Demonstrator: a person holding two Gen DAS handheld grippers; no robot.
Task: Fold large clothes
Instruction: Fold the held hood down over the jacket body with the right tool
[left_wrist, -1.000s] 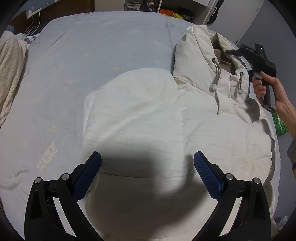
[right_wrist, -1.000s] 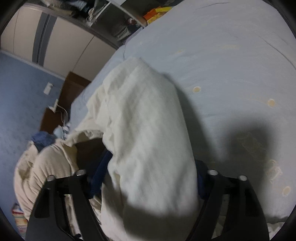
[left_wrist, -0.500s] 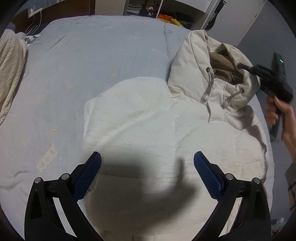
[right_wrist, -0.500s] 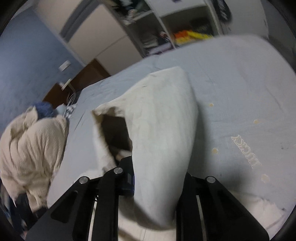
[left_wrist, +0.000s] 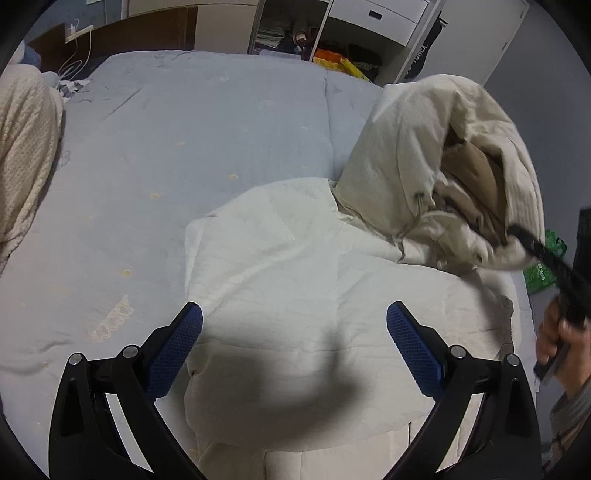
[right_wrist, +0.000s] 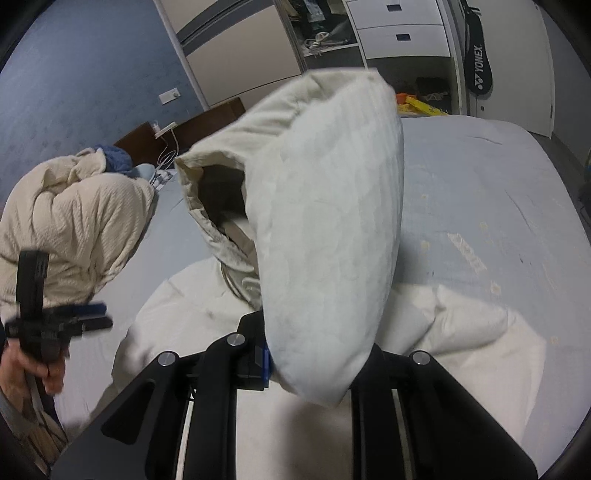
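Hanging from the right tool (right_wrist: 317, 365), hood (right_wrist: 325, 206) lifted.

soft cloth, matt plastic

quilted cream coat (left_wrist: 295, 258), matt, lightly crinkled; tan lining inside hood (left_wrist: 476, 173). smooth pale-blue bedspread (left_wrist: 184, 129). cable-knit cream blanket (right_wrist: 74, 229). matt black plastic gripper (left_wrist: 293, 343), blue textured pads (left_wrist: 413, 343), shiny metal rivets.
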